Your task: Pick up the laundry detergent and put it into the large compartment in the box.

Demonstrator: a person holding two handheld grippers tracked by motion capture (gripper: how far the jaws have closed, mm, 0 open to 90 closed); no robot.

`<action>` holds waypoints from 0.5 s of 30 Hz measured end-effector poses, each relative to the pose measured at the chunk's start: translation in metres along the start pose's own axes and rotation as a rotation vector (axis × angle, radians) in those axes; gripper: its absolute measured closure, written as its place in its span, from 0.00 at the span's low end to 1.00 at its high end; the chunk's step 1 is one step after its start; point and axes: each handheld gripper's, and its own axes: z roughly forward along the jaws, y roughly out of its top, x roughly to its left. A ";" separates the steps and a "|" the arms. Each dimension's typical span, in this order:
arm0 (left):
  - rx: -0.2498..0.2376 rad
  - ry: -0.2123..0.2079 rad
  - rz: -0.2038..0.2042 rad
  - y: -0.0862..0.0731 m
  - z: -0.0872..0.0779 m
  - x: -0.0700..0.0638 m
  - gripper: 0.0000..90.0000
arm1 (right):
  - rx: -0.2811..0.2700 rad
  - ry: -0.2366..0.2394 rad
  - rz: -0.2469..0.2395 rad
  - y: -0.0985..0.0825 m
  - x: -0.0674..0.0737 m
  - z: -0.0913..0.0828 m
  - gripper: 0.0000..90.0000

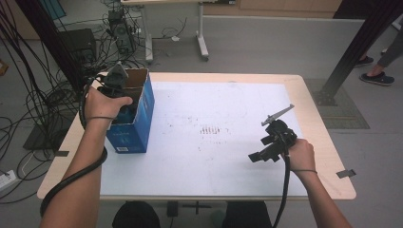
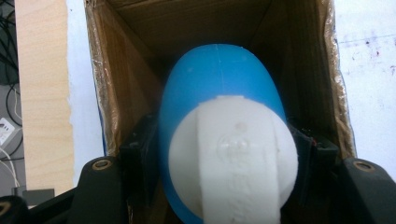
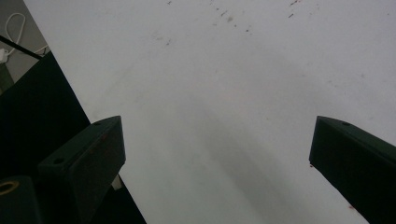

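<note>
A blue egg-shaped thing (image 2: 219,79) with a white cap (image 2: 233,158) sits between the jaws of my left gripper (image 2: 224,154), which is shut on it from both sides. It hangs inside an open cardboard box (image 2: 140,60). From above, the left hand and left gripper (image 1: 119,90) reach down into that blue-sided box (image 1: 138,123) at the table's left edge. My right gripper (image 1: 260,153) is held low over the white table top (image 1: 209,156) near the right side. Its jaws stand wide apart in the right gripper view, with bare table between them (image 3: 217,154).
The box stands on the left part of the table. Faint reddish marks (image 1: 214,130) dot the middle of the white surface. Cables (image 1: 28,95) and equipment crowd the floor to the left, and a black post (image 1: 356,47) rises at the far right.
</note>
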 end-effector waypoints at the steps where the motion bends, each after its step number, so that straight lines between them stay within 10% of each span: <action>1: -0.001 0.000 0.000 0.000 0.000 0.000 0.42 | 0.000 -0.001 0.000 0.000 0.000 0.000 0.04; 15: -0.004 0.002 -0.001 -0.001 0.000 -0.001 0.42 | -0.002 -0.001 -0.005 0.001 0.001 0.000 0.04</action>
